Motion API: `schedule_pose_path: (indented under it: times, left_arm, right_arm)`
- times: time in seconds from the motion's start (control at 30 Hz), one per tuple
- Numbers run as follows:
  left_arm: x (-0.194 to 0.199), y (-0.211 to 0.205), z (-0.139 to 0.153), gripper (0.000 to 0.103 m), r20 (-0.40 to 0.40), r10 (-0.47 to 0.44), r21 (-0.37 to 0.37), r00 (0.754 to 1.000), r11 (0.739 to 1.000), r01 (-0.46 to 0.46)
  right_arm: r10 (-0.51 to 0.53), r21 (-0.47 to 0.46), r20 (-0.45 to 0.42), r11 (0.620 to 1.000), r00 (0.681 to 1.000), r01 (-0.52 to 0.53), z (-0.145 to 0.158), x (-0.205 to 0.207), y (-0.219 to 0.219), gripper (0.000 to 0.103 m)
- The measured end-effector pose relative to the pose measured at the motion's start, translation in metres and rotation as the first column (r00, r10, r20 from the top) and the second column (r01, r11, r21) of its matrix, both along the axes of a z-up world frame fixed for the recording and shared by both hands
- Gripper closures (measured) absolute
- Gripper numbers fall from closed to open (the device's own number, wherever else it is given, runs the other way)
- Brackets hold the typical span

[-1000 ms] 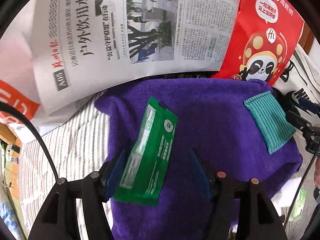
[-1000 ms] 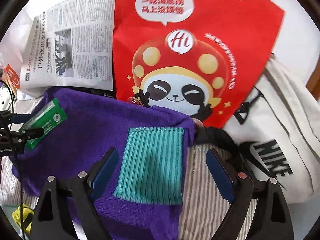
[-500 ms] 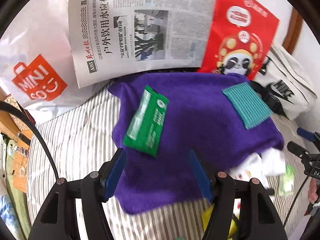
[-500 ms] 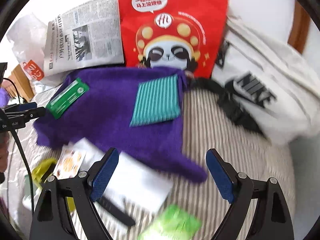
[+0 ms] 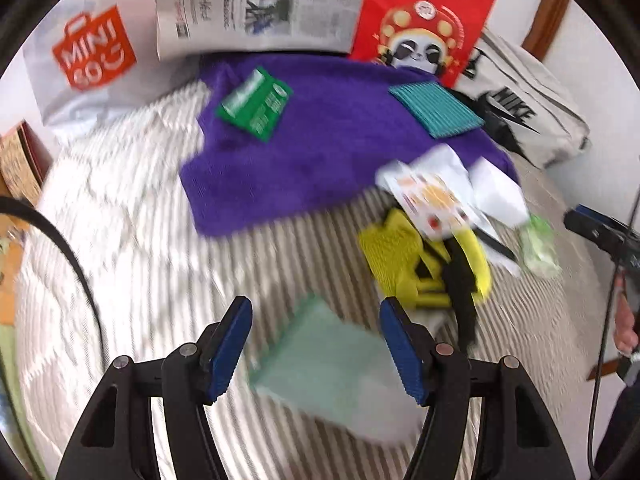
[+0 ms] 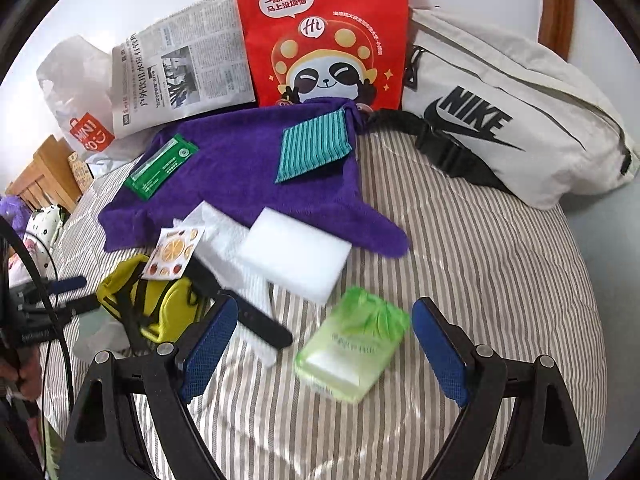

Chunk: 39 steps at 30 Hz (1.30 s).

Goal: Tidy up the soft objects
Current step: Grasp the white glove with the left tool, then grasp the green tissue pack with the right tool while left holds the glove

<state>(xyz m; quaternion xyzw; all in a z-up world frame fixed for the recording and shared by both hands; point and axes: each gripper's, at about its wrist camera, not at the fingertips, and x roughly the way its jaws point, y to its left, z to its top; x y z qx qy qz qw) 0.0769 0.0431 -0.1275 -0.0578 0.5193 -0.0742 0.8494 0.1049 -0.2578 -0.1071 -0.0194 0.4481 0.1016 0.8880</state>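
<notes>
A purple towel (image 6: 248,184) lies on the striped bed with a green packet (image 6: 160,166) and a teal striped cloth (image 6: 314,146) on it. In front lie a white sponge block (image 6: 294,258), a green tissue pack (image 6: 354,344), a fruit-print packet (image 6: 174,250), a yellow pouch (image 6: 140,304) and a black strap (image 6: 256,320). My right gripper (image 6: 320,344) is open and empty, its jaws either side of the tissue pack. My left gripper (image 5: 316,346) is open and empty over a pale green translucent sheet (image 5: 328,364); the towel (image 5: 312,152) lies beyond.
Against the back wall stand a newspaper (image 6: 180,72), a red panda bag (image 6: 324,36) and a white Miniso bag (image 6: 80,104). A white Nike bag (image 6: 508,120) lies at the right. Wooden furniture (image 6: 44,172) is past the bed's left edge.
Both grippers have pulled back and away from the purple towel. The sponge, tissue pack, yellow pouch and pale green sheet have come into view near the jaws. Both jaws stay open.
</notes>
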Motion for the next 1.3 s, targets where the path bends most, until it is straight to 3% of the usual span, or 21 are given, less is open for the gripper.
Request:
schedule_pose_path:
  times: [0.13,0.4,0.47,0.53,0.57,0.67,0.93,1.3]
  left_arm:
    - [-0.022,-0.009,-0.001,0.039,0.014,-0.047,-0.054,0.999,0.997,0.048]
    - [-0.020,-0.047,-0.017,0.040,0.005,-0.121,0.001,0.993,0.993,0.121]
    - [-0.022,-0.057,-0.022,0.058,0.024,-0.147,0.044,0.989,0.988,0.146]
    - [-0.022,-0.060,-0.023,0.088,0.043,-0.152,0.053,0.987,0.987,0.150]
    - [-0.020,-0.057,-0.025,0.092,0.035,-0.146,0.036,0.989,0.989,0.145]
    - [-0.022,-0.041,-0.018,0.093,0.043,-0.090,-0.038,0.995,0.995,0.092]
    - [-0.055,-0.008,0.000,0.093,0.070,-0.040,0.026,0.997,0.999,0.039]
    - [-0.071,0.009,-0.018,0.093,0.010,0.021,-0.022,1.000,1.000,-0.021]
  right_arm:
    - [-0.001,0.000,0.001,1.000,1.000,0.001,0.001,-0.015,-0.003,0.015]
    - [-0.026,0.018,-0.031,1.000,0.999,0.026,-0.009,-0.044,-0.011,0.015]
    - [-0.025,0.010,-0.035,1.000,0.999,0.025,-0.010,-0.051,-0.011,0.015]
    - [-0.025,-0.005,-0.037,1.000,0.999,0.025,-0.011,-0.059,-0.013,0.015]
    - [-0.025,-0.007,-0.038,1.000,0.999,0.025,-0.012,-0.061,-0.013,0.015]
    - [-0.033,-0.002,-0.049,0.999,0.998,0.033,-0.015,-0.069,-0.018,0.015]
    - [-0.036,-0.002,-0.054,0.999,0.998,0.036,-0.020,-0.068,-0.024,0.015]
    - [-0.118,0.051,-0.118,0.991,0.986,0.124,-0.046,-0.015,-0.027,0.015]
